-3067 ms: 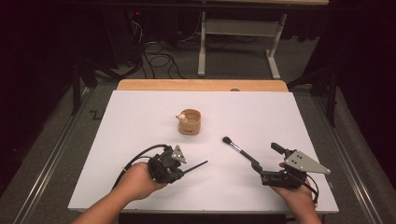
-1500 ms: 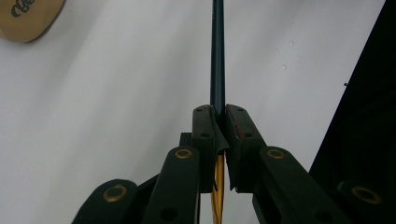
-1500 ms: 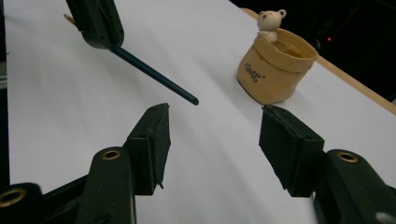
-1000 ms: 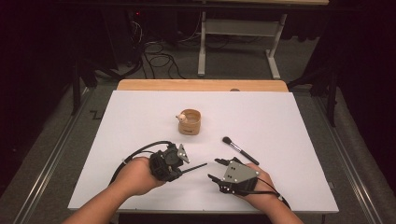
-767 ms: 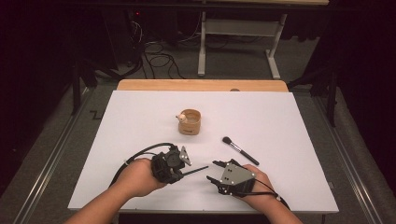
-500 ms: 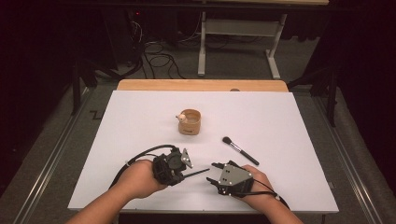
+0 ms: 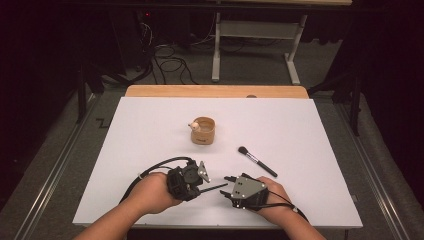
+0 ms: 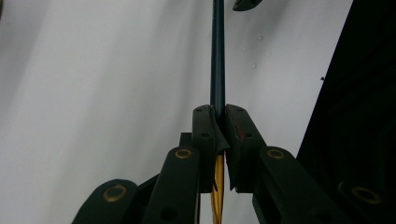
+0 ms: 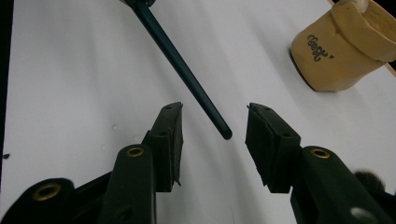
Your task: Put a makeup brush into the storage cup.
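Left gripper [image 7: 197, 181] clamps a dark thin brush handle [image 7: 214, 188] (pointing right). Its free tip lies between the right gripper [image 9: 214, 122] jaws, which have just been closing, not yet touching.

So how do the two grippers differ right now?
The left gripper is shut on a thin dark stick, while the right gripper stands open, pads touching nothing. The stick runs out from the left gripper's jaws, but only its free tip sits in the gap between the right gripper's jaws, which have just been closing. Both are hand-held, low over the white table, facing each other.
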Demonstrator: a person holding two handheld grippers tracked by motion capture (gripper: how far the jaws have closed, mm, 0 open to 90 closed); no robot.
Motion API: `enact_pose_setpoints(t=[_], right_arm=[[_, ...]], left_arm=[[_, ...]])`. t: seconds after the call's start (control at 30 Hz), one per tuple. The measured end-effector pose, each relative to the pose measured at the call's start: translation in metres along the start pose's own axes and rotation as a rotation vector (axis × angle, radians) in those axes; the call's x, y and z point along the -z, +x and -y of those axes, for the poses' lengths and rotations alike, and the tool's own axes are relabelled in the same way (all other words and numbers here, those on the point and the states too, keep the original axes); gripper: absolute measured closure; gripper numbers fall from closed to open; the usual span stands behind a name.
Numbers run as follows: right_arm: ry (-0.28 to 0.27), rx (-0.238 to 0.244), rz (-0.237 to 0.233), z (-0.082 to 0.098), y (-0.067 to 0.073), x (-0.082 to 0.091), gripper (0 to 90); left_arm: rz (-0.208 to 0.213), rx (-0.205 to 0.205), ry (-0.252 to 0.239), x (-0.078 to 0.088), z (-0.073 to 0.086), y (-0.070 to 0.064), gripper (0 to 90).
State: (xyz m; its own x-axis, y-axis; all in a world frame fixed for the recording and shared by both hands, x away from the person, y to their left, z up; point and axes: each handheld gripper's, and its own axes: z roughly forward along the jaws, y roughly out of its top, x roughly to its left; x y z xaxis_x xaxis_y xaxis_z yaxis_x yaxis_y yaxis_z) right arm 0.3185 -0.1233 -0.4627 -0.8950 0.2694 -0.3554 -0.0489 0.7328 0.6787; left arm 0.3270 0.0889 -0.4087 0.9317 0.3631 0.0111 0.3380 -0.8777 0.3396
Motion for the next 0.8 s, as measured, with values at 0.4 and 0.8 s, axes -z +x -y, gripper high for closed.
enact_pose_setpoints(t=[0.4, 0.8], right_arm=[[-0.001, 0.024, -0.021, -0.0029, 0.0014, -0.0036, 59.3], [0.004, 0.058, -0.037, -0.0053, 0.0023, -0.006, 61.2]], left_arm=[[0.006, -0.012, 0.001, -0.0025, -0.0055, -0.0037, 83.0], [0.01, -0.021, 0.004, -0.0024, -0.0073, -0.0034, 83.0]])
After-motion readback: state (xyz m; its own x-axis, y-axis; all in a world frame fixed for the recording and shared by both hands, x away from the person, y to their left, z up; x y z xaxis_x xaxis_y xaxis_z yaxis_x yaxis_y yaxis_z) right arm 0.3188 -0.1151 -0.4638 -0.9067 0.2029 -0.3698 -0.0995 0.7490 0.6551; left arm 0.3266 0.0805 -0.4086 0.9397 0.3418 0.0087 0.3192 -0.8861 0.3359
